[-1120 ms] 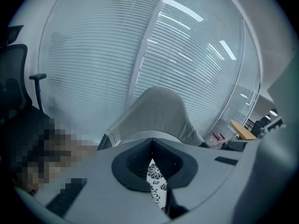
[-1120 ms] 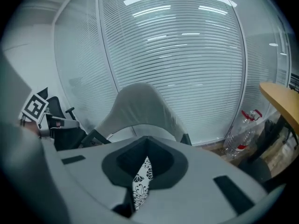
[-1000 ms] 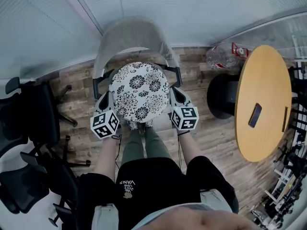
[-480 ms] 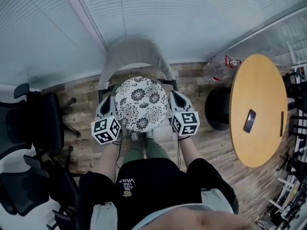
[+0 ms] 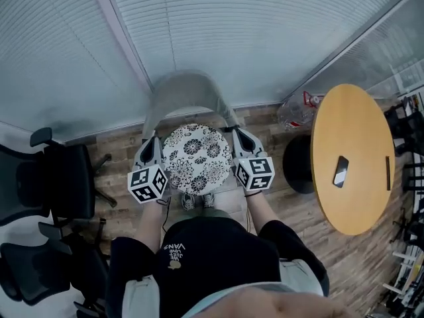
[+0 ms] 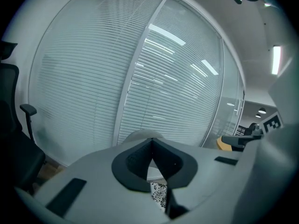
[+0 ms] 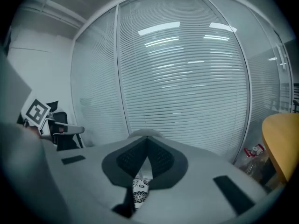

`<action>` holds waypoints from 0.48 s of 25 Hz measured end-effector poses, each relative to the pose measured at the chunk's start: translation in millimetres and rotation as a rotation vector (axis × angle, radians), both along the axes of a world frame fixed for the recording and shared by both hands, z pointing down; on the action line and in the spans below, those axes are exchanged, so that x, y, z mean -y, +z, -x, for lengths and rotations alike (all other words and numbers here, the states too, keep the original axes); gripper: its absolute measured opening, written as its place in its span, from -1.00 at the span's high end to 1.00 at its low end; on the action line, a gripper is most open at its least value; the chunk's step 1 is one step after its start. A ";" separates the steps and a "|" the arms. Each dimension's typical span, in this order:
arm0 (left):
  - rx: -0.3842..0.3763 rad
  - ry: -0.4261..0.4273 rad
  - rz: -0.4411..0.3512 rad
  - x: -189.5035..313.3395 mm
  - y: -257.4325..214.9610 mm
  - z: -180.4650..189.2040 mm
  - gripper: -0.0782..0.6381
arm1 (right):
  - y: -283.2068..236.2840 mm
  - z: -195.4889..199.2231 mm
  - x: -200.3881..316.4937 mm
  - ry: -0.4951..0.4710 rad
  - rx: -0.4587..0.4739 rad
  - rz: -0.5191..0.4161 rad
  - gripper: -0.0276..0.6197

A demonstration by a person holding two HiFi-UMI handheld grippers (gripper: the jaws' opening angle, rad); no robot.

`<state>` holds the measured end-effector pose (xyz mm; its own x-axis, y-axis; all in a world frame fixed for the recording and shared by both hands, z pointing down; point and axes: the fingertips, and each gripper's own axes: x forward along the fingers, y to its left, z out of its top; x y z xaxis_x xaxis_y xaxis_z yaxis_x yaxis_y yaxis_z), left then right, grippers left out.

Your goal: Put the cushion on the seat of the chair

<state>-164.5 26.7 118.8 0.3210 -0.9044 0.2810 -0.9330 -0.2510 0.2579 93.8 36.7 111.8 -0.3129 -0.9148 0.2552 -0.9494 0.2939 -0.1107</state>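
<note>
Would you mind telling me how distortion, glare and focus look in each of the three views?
Head view: fisheye bows the blinds into arcs; the cushion is sharp. Left gripper view: black corners, ceiling-light glare on the blinds, the left claw soft up close. Right gripper view: same dark corners and glare, the right claw likewise soft.

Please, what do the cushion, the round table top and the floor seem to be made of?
The cushion is probably woven fabric, matte, with a black-and-white flower print; its filling is unseen. The round table top looks like wood or wood-look laminate, smooth and pale yellow-brown, with no clear grain. The floor is wood or wood-look planks, brown, with visible board seams.
</note>
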 end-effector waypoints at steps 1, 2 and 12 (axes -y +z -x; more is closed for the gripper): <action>0.000 0.004 -0.009 -0.7 -5.1 -1.0 0.75 | -5.2 0.0 -0.6 0.001 0.002 -0.010 0.86; 0.002 0.008 -0.019 -1.3 -10.4 -2.3 0.75 | -10.5 -0.1 -0.9 0.001 0.005 -0.020 0.86; 0.013 0.032 -0.091 -7.3 -47.3 -7.3 0.75 | -50.0 7.4 -7.0 -0.033 0.024 -0.107 0.86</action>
<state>-157.2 34.1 71.5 0.3473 -0.9155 0.2029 -0.9272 -0.3028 0.2205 86.4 43.7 61.9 -0.3480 -0.9256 0.1488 -0.9365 0.3361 -0.0998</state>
